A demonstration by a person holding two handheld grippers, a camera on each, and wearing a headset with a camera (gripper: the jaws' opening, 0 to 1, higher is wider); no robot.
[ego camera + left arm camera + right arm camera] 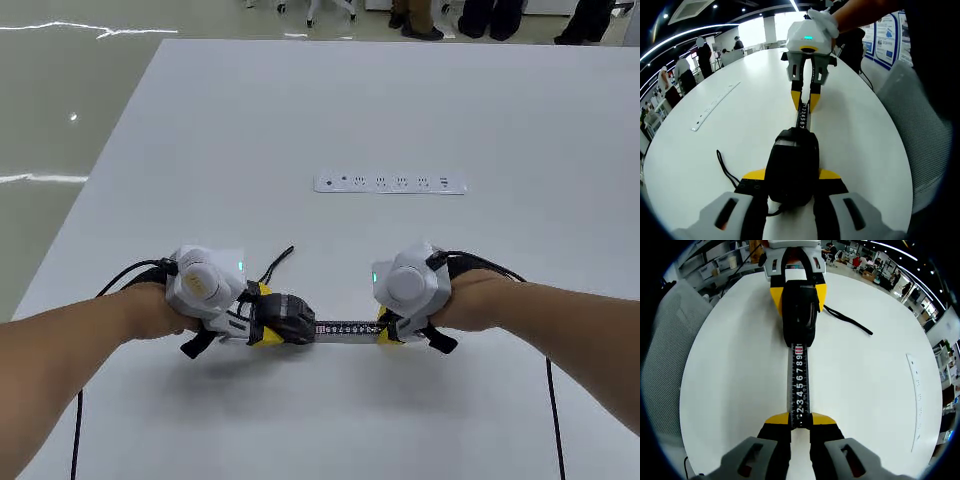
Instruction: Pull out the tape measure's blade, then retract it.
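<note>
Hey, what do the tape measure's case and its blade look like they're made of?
The case is black with a dull sheen and rounded moulded edges, so likely plastic, perhaps rubber-coated. The blade is a thin, flat, straight strip with a dark matte coating and white printed numerals. It is probably painted steel, though its look alone cannot confirm that.

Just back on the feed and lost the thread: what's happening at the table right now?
A person works over a white table with a gripper in each hand. The left gripper clamps the black tape measure, and the right gripper pinches the end of its blade. The blade is drawn out a short way between them. A power strip lies farther back.
</note>
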